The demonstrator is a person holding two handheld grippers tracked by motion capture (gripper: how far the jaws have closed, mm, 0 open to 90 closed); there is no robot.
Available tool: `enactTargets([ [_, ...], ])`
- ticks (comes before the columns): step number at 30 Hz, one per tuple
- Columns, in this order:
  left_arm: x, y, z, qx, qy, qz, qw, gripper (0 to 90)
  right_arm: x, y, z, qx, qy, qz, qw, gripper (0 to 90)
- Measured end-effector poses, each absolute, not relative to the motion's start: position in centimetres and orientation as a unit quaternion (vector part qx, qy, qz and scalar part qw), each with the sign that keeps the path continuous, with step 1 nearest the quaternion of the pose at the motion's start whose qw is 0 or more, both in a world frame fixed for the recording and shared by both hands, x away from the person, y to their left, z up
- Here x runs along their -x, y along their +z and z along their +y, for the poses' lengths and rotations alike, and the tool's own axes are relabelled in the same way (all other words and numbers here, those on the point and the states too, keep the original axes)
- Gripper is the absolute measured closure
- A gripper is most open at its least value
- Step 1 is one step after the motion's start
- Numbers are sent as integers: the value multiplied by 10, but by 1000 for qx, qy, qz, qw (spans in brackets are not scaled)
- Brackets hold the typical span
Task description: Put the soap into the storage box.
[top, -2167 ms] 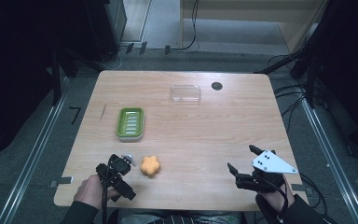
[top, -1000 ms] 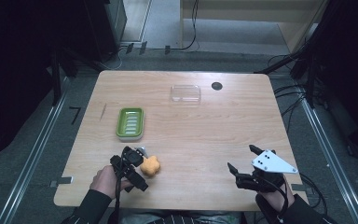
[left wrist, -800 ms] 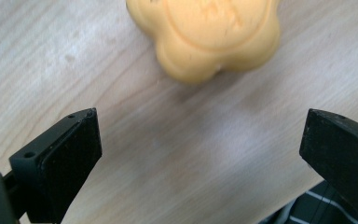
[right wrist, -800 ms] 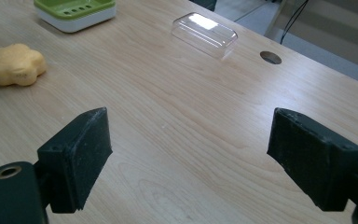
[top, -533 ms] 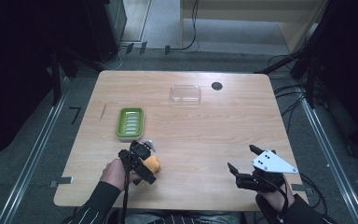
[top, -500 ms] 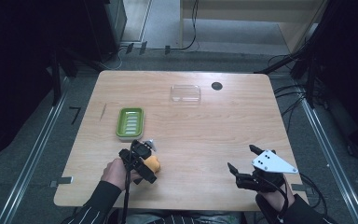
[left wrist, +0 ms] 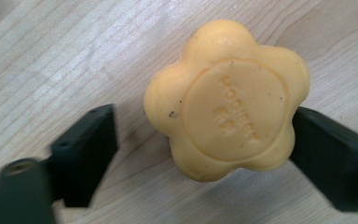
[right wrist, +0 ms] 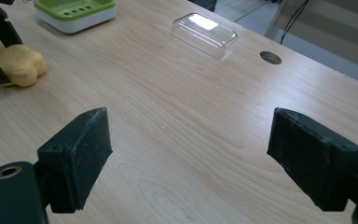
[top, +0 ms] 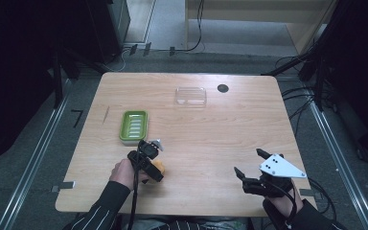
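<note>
At the desk's near edge, left of centre: the left gripper (top: 152,165) stands over the soap.
Left fingers: spread to either side of the yellow flower-shaped soap (left wrist: 227,99); the right-hand finger (left wrist: 332,158) touches the soap's edge, the left-hand finger (left wrist: 84,151) stands just apart from it, so the soap is not yet pinched.
Soap: lies flat on the desk (top: 220,139), stamped face up, just nearer the person than the green soap dish (top: 134,126).
Left hand (top: 122,172): holds the gripper from the near side; striped sleeve below it.
Right fingers: spread wide, nothing between them, pointing across the bare wood toward the dish.
Right gripper (top: 252,172): near the desk's near right corner, well apart from the soap, grey three-cornered plate on top.
Green soap dish: left half of the desk, ribbed inside.
Clear lid (top: 190,96): far side, well beyond the dish to its right.
Dark round hole (top: 223,88): just beside the lid.
</note>
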State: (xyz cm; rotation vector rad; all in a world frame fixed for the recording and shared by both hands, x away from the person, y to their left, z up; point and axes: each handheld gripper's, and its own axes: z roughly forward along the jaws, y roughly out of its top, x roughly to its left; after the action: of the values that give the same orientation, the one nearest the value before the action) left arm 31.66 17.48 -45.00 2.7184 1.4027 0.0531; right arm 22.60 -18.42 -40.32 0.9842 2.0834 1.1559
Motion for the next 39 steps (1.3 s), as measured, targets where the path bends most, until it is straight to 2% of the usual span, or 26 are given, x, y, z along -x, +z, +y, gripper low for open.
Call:
enactTargets([
  [11, -315, -449, 182, -896, 11, 442, 41, 201, -226, -403, -184, -366, 431, 776, 277, 136],
  [29, -317, -456, 175, -905, 25, 424, 27, 215, -226, -403, -184, -365, 430, 777, 278, 136],
  [33, -315, -456, 173, -908, 33, 417, 27, 235, -226, -403, -184, -365, 430, 777, 278, 136],
  [37, -313, -455, 170, -910, 39, 411, 31, 319, -226, -403, -184, -365, 431, 777, 278, 136],
  [39, -313, -455, 170, -910, 39, 411, 34, 322, -226, -403, -184, -365, 431, 777, 278, 136],
])
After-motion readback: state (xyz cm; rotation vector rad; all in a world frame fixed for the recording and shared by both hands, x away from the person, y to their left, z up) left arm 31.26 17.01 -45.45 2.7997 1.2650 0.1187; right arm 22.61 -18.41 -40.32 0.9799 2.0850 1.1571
